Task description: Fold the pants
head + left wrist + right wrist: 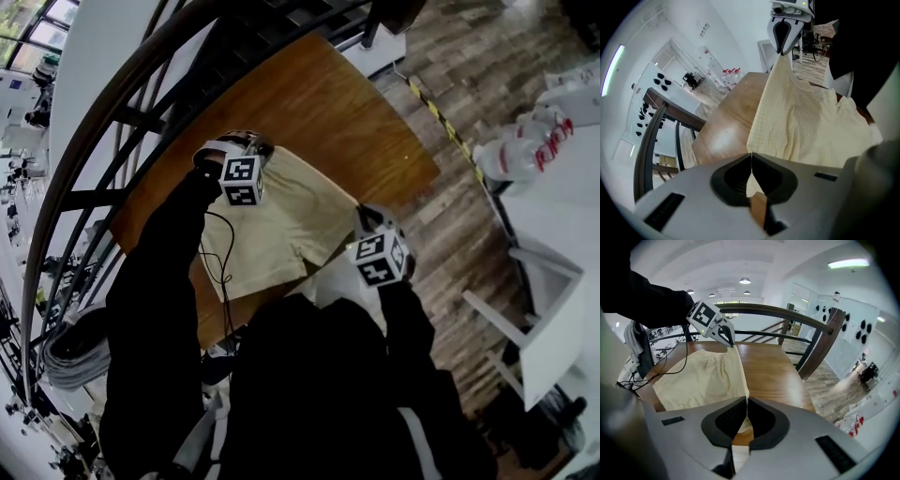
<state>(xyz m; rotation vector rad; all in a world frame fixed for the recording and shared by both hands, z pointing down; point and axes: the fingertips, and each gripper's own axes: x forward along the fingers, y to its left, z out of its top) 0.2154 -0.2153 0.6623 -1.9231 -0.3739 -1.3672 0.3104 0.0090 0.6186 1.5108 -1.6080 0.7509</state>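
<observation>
Left gripper (751,159): was clenched on pants (281,220) edge.
Right gripper (746,404): was clamped on same edge.
Handling: edge best held taut, level; laid evenly across table (319,103).

The pants (281,225) lie on the table (323,98), one edge stretched between left gripper (247,145) and right gripper (366,218).

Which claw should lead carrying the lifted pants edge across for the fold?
Left, marginally. Both claws are shut on one lifted edge of the pants, so they travel together; the left claw sits over the table, while the right claw seems past its near edge.
</observation>
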